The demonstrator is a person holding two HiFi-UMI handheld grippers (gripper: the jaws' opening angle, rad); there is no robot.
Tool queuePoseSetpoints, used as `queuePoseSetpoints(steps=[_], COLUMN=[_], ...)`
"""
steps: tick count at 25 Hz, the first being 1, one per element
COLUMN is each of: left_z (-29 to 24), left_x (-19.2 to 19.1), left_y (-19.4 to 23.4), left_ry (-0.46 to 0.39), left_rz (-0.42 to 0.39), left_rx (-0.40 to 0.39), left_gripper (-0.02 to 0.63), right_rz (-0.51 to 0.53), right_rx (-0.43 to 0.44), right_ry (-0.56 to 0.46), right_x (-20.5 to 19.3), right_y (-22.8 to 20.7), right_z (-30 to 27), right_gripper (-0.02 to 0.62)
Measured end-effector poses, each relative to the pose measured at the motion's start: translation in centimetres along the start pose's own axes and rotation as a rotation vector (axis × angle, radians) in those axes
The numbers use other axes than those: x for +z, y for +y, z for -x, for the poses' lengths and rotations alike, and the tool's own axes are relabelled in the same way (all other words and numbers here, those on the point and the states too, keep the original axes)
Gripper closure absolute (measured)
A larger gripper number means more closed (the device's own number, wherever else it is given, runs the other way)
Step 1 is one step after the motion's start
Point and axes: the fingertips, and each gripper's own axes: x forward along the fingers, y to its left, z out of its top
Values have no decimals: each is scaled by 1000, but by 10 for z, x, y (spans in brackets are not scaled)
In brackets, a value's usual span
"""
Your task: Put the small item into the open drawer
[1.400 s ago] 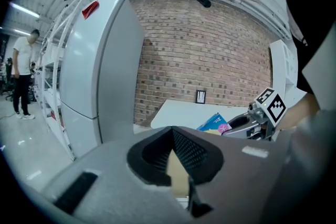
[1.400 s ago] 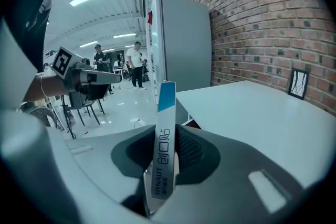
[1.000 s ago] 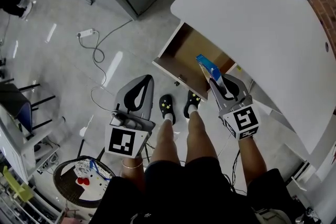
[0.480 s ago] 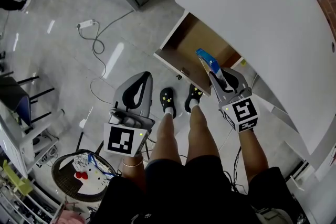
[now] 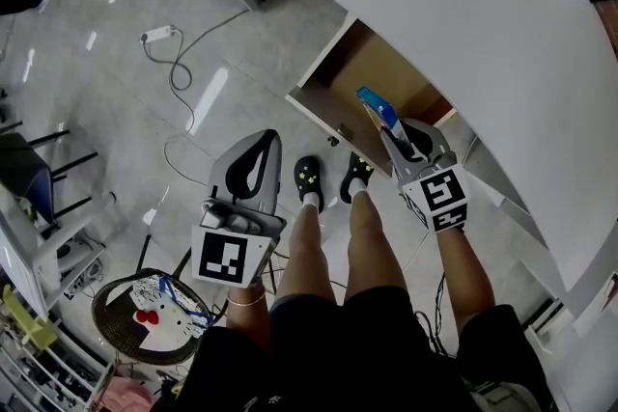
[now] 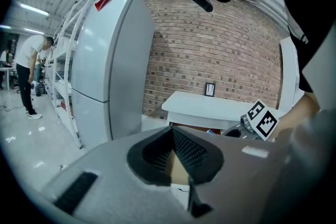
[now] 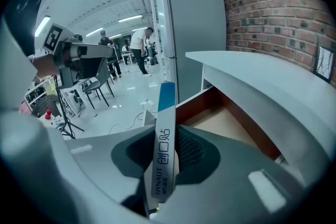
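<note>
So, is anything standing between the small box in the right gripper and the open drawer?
Nothing visible does. The right gripper clamps the small box above the open drawer, near its front wall, and the floor inside looks bare.

Noted on white edge of slim box (image 7: 164,157), running lengthwise: brand "HYNAUT", then large characters "创口贴". Smaller print beside brand not legible.

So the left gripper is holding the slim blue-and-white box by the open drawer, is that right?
Not quite: it is the right gripper that is holding the slim blue-and-white box by the open drawer, as the right gripper view shows; the left gripper holds nothing.
</note>
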Motion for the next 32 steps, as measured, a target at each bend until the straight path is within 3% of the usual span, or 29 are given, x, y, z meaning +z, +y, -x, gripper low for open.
queuePoseSetpoints(steps=[32], left_z=[-12], left_x=[-32], left_y=[15], left_ry=[22], left_rz=[44], left_rx=[59], left_gripper=[612], right_rz=[38], right_rx=[94], right_ry=[242], right_x=[-79], right_y=[-9], right_z=[-91], right_gripper=[502])
